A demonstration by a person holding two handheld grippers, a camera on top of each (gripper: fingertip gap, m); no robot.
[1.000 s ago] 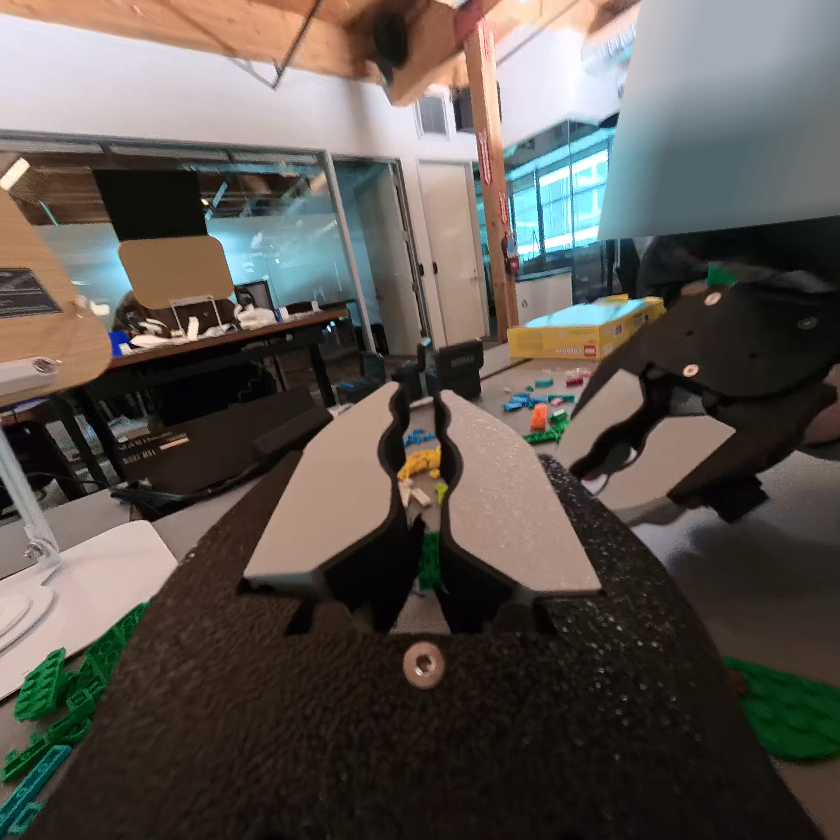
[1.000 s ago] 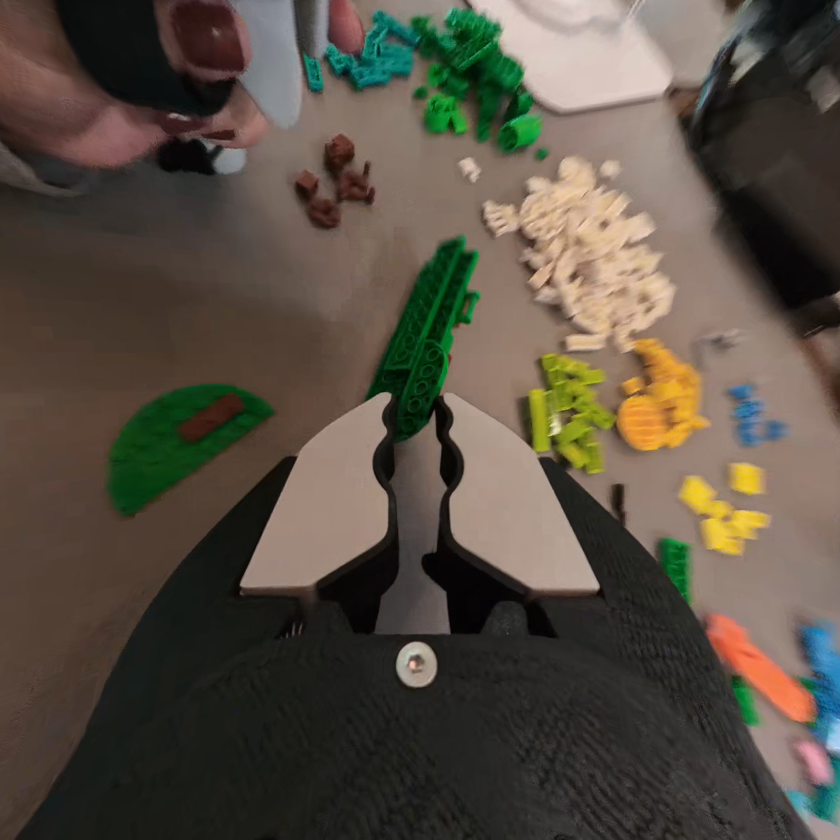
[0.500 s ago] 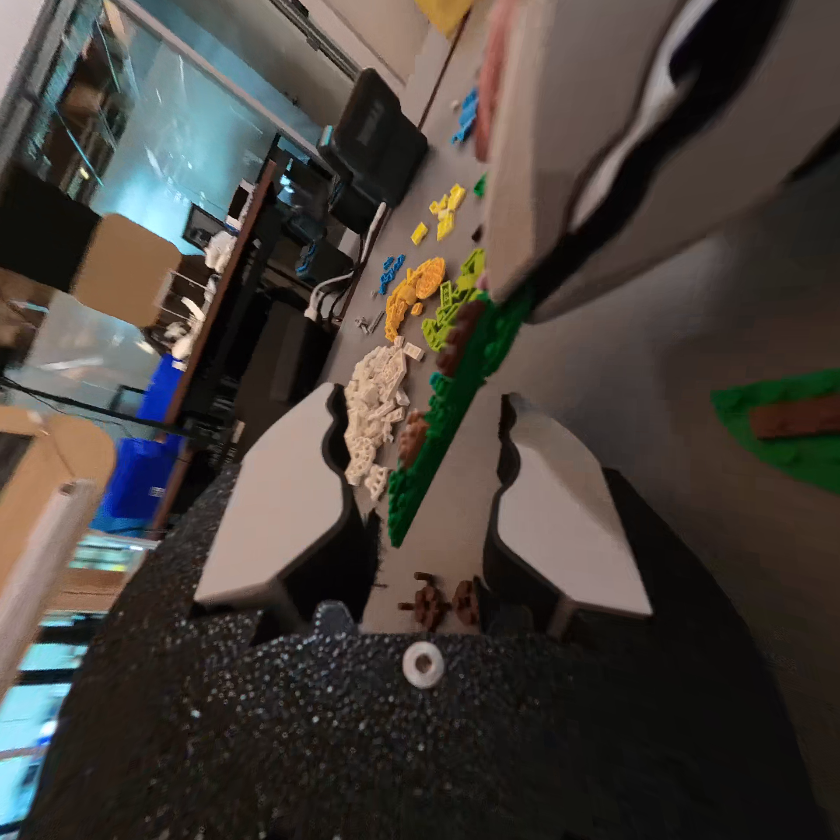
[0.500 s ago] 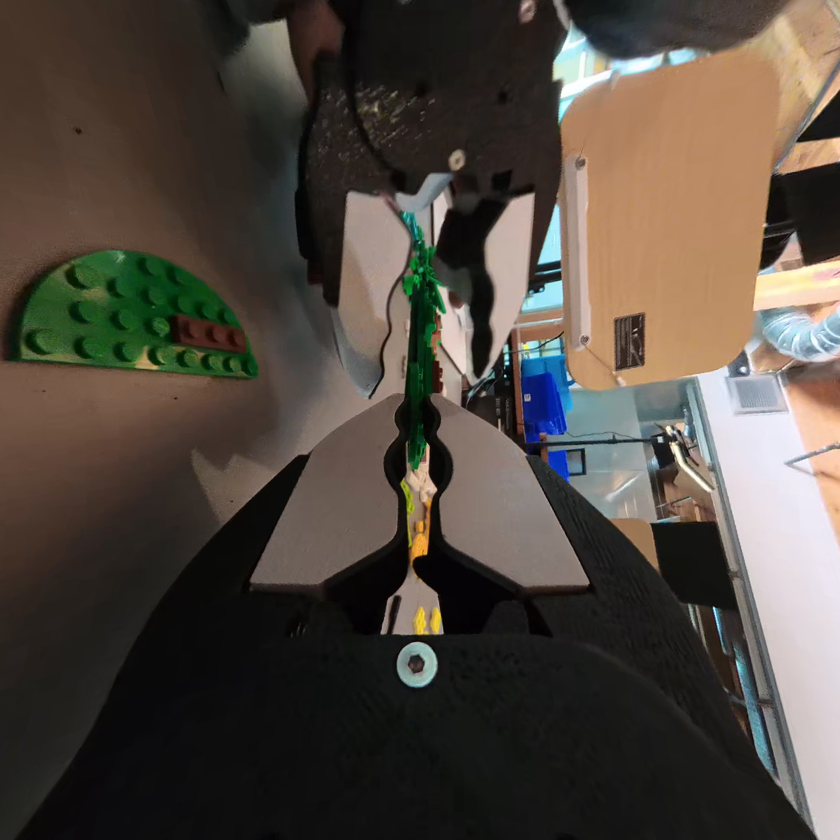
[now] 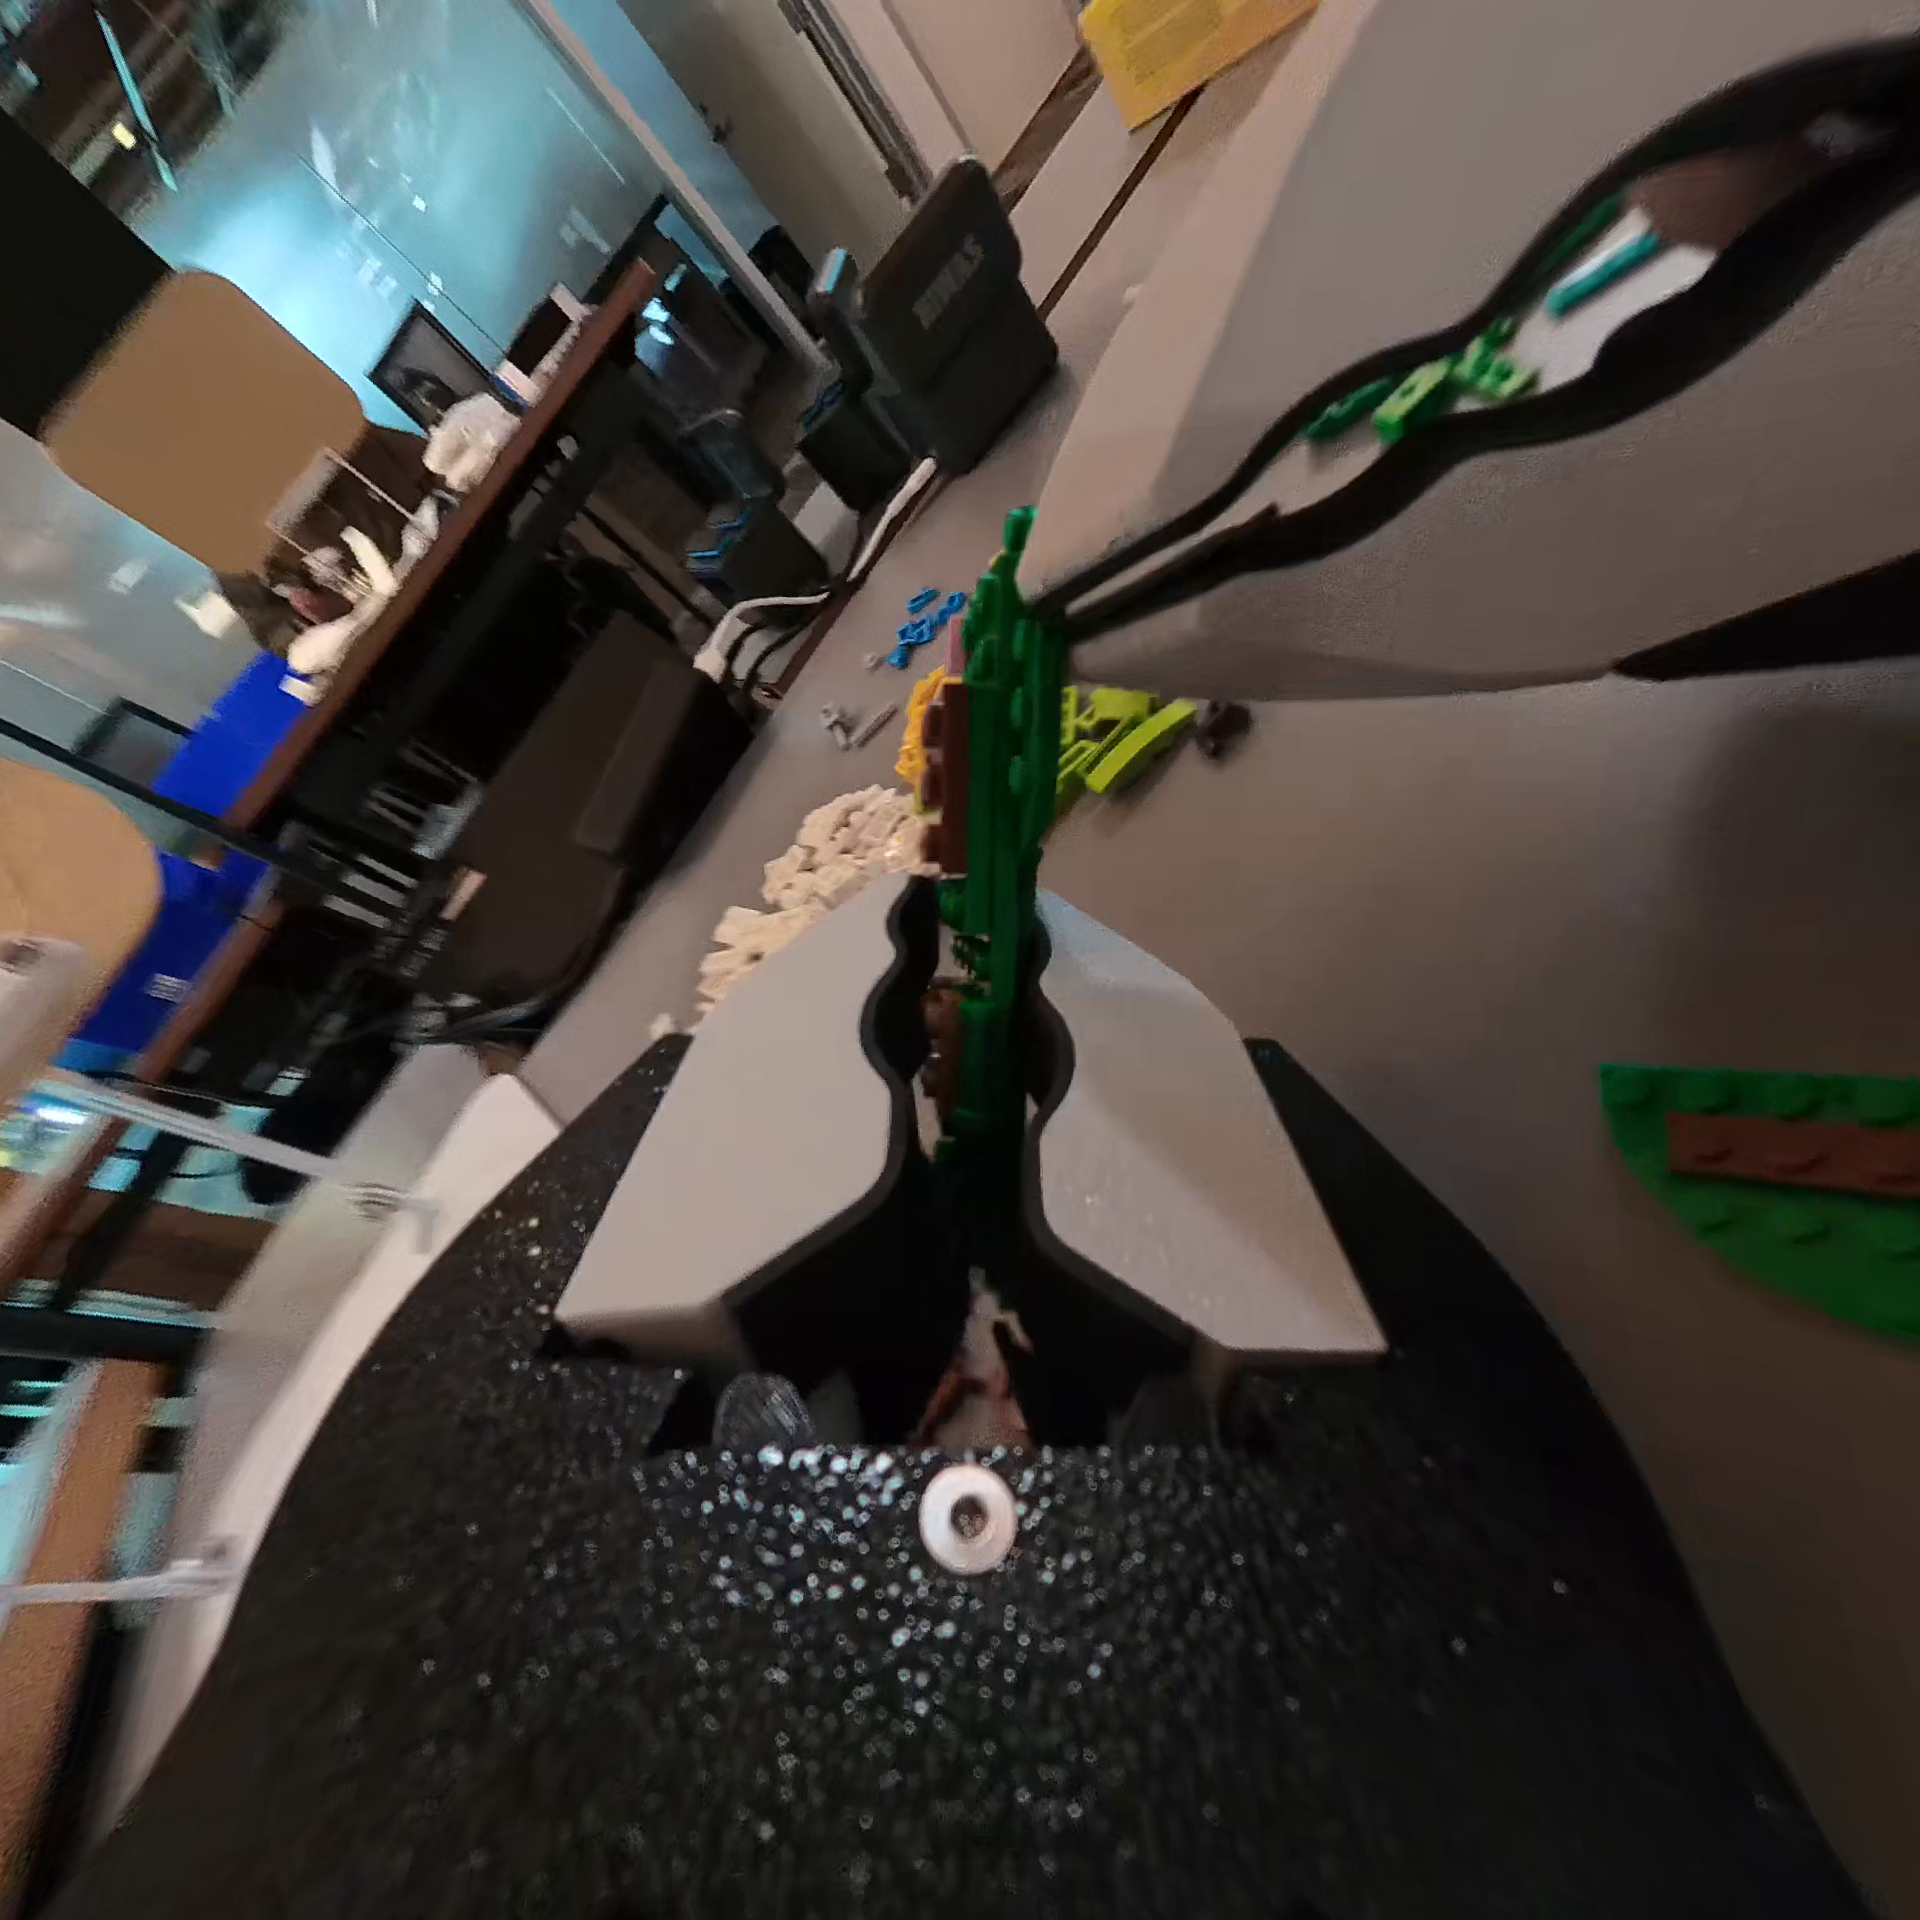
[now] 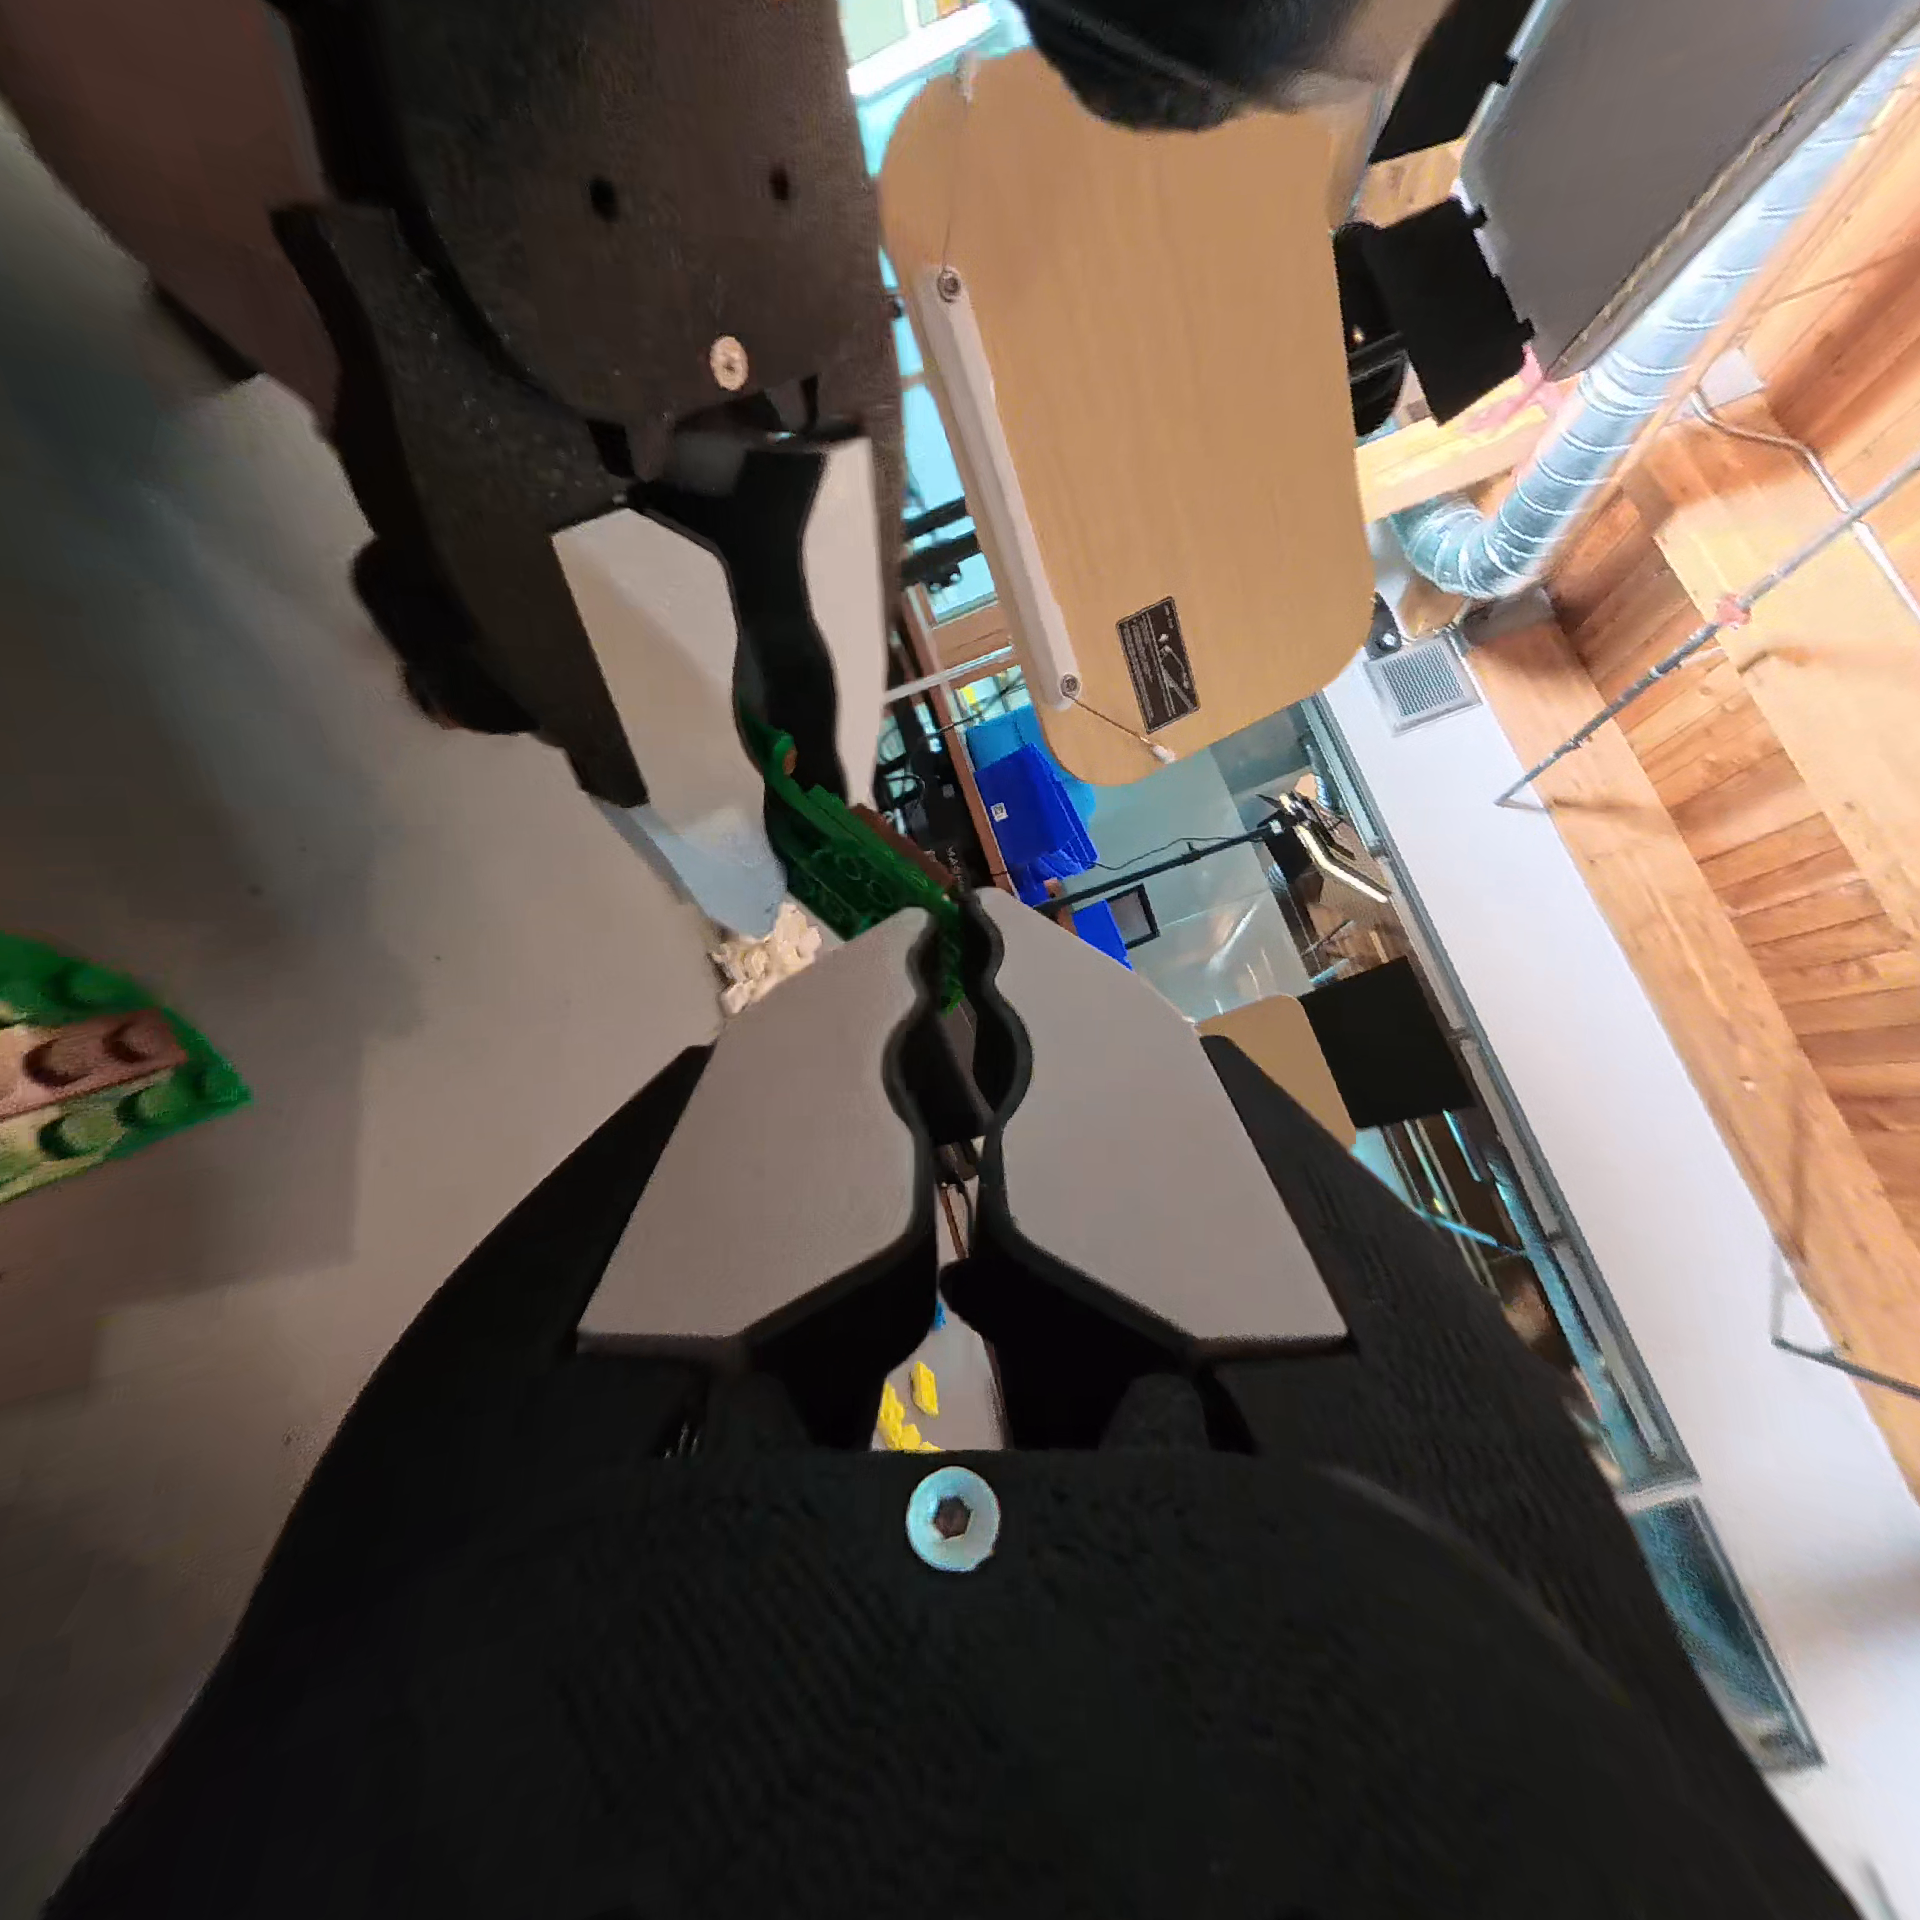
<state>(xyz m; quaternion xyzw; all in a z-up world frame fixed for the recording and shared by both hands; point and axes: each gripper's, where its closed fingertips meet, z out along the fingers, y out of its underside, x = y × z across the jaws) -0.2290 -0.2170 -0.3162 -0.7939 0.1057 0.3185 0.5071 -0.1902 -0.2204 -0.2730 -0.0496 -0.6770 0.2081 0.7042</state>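
Observation:
A long green brick assembly point(image 5: 1003, 748) with brown pieces along one side is held off the grey table point(image 5: 1455, 914), edge on to the left wrist view. My left gripper point(image 5: 977, 914) is shut on its near end, both pads pressing on it. My right gripper point(image 5: 1044, 613) is shut on its far end. In the right wrist view, my right gripper point(image 6: 951, 914) pinches the assembly's point(image 6: 842, 862) tip, and my left gripper point(image 6: 795, 831) clamps the other end. A green half-round plate point(image 5: 1766, 1247) with a brown strip point(image 5: 1787, 1153) lies on the table to the right.
Sorted brick piles lie on the table behind the assembly: white point(image 5: 831, 842), lime point(image 5: 1122, 727), orange-yellow point(image 5: 920, 717) and blue point(image 5: 920, 623). A black case point(image 5: 956, 322) stands farther back. The half-round plate point(image 6: 104, 1132) also shows at the left of the right wrist view. Spacing between my two grippers at the tips: around 6 cm.
Half a second ago my left jaws stood wide open around the assembly; now they have closed on it. My right gripper picked it up off the table and kept hold.

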